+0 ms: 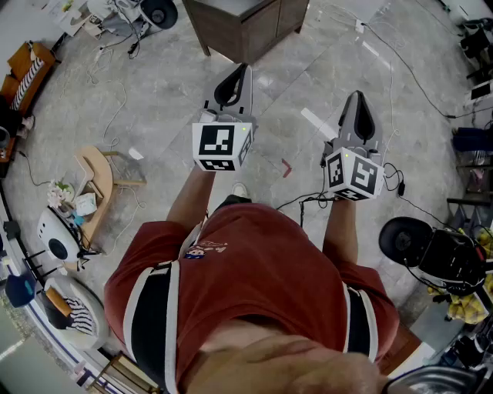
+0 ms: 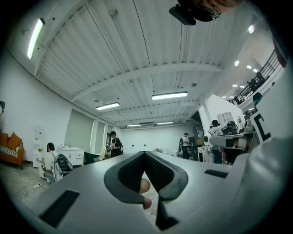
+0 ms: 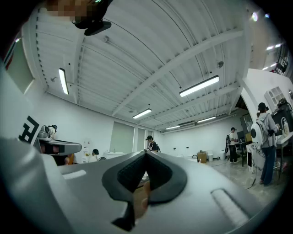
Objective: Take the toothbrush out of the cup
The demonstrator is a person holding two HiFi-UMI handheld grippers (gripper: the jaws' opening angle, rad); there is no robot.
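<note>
**Head view:** the left gripper (image 1: pixel 243 73) sits near 12 o'clock of centre and the right gripper (image 1: pixel 356 98) near 2 o'clock. Both are held out over the grey floor (image 1: pixel 154 115), with a dark cabinet (image 1: pixel 246 23) at the 12 o'clock edge. No cup, toothbrush or bench shows here.

**Left gripper view:** the jaws are clenched tip to tip with nothing between them. They point level across a large room, with people far off at 9 and 3 o'clock. There is no cup here either.

**Right gripper view:** this gripper is likewise clenched and empty. Its nose is tipped slightly up, so the ceiling fills most of the frame.

The task's things are out of sight, so the step in hand is probably finding them.

- Turn toward the bench that carries the cup, and dip both noses until the cup comes into view.
- Release one gripper's jaws before reaching in.
- Steady the cup with the other gripper.
- Take the brush by its handle above the rim and lift it straight up, so the cup does not tip.
</note>
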